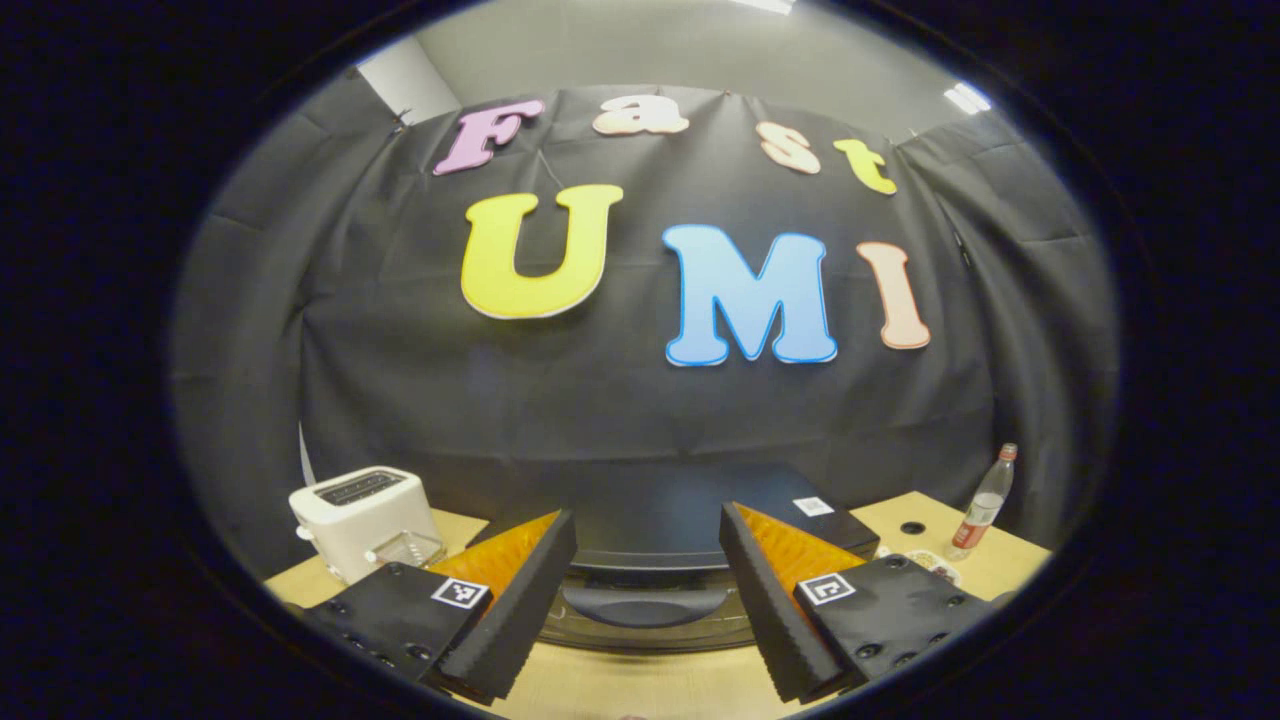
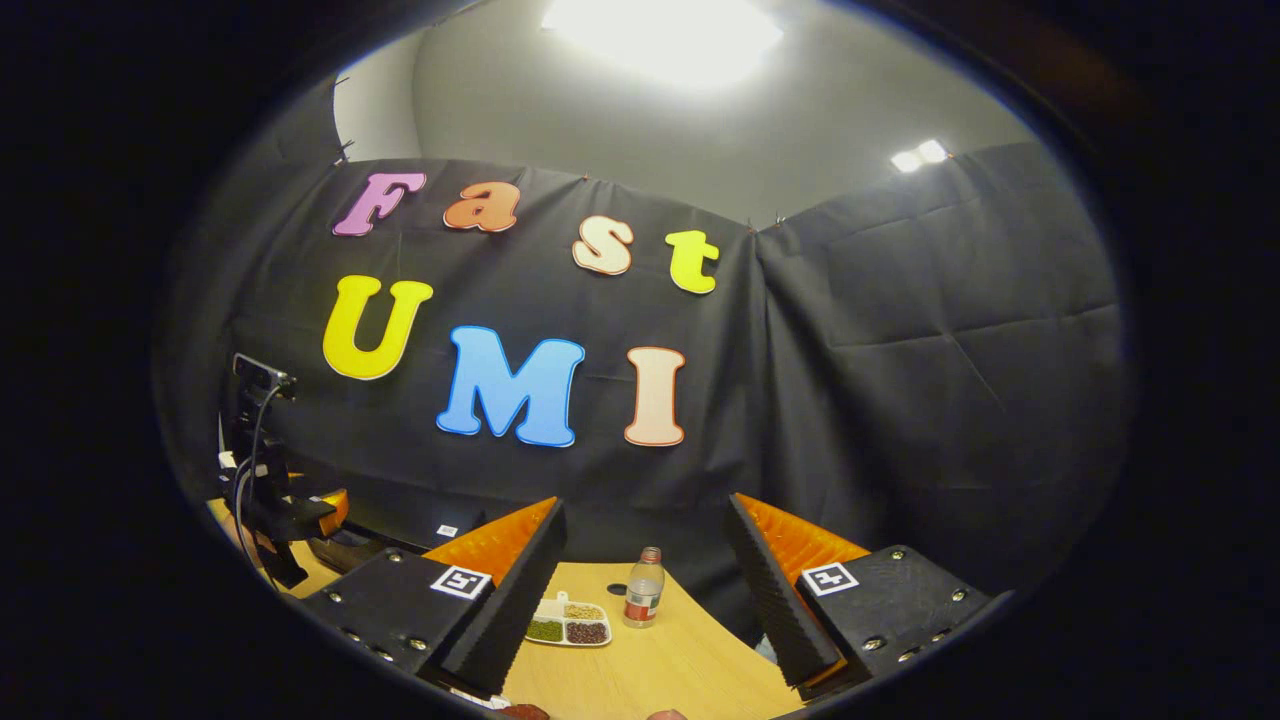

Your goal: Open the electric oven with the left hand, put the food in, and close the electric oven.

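In the left gripper view, the left hand-held gripper (image 1: 648,600) hangs above the near edge of the wooden table (image 1: 640,690) with its two fingers spread wide apart and nothing between them. Straight ahead, seen through the gap between the fingers, stands the black electric oven (image 1: 660,520); its dark top and the curved handle (image 1: 645,605) on its front face show, and the door appears closed. The fingers sit near the oven but do not touch it. To the left of the oven, on the far left part of the table, stands a white toaster (image 1: 362,520). At the far right of the table stands an upright clear bottle (image 1: 985,500) with a red cap, well apart from the oven, and a small dish (image 1: 935,565) lies just in front of it, partly hidden behind the right finger.

In the right gripper view, the right hand-held gripper (image 2: 645,590) also has its fingers wide apart, holding nothing, above the same table (image 2: 650,670). Between the fingers, farther off, lies a white divided tray (image 2: 568,624) holding green, tan and dark brown food in separate compartments, with the bottle (image 2: 644,600) upright just to its right. At the far left the other hand-held gripper (image 2: 290,510) shows, near a corner of the oven (image 2: 400,525).
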Demonstrator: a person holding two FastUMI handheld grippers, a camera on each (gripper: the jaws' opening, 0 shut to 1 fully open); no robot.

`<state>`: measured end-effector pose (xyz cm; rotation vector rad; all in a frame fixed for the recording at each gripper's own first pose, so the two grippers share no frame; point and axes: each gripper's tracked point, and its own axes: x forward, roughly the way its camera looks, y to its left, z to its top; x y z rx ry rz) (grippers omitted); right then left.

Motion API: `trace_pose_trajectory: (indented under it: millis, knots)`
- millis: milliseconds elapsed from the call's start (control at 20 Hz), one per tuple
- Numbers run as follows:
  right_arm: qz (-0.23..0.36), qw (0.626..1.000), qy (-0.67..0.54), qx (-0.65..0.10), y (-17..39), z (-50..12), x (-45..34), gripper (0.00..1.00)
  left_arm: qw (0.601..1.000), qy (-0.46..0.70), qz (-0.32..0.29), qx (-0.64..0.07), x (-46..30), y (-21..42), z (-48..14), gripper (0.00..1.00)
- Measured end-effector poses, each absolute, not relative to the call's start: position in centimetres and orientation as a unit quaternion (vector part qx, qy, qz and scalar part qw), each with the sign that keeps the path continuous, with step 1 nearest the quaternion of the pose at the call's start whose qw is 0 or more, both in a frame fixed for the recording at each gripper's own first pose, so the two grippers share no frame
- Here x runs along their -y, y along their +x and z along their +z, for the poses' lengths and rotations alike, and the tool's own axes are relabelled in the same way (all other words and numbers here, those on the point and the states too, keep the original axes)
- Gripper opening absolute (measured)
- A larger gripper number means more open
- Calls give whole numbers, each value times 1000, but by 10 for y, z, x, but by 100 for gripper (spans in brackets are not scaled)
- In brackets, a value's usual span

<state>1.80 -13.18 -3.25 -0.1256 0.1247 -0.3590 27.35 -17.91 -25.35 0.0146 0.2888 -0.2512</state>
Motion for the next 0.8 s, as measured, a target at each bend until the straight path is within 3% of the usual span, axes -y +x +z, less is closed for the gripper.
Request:
trace_pose_trajectory:
  millis: [150, 200, 300, 400, 550, 600, 800]
  knots:
    - [-180, 979, -62, -70, 14, -34, 129, 97, 978, 26, -126, -163, 183, 280, -285, 94]
    - [-181, 979, -65, -72, 12, -35, 130, 97, 978, 35, -123, -165, 181, 282, -292, 99]
    - [-184, 977, -72, -75, 10, -35, 133, 97, 976, 41, -121, -178, 180, 282, -309, 94]
    - [-186, 977, -73, -76, 7, -33, 134, 97, 973, 43, -121, -192, 179, 282, -320, 97]
    - [-188, 976, -78, -76, 6, -31, 137, 97, 974, 50, -113, -188, 177, 283, -321, 94]
    - [-186, 976, -79, -77, 6, -31, 136, 97, 976, 44, -111, -183, 178, 284, -318, 99]
    - [-180, 977, -78, -77, 9, -30, 135, 97, 976, 42, -109, -183, 176, 280, -319, 99]
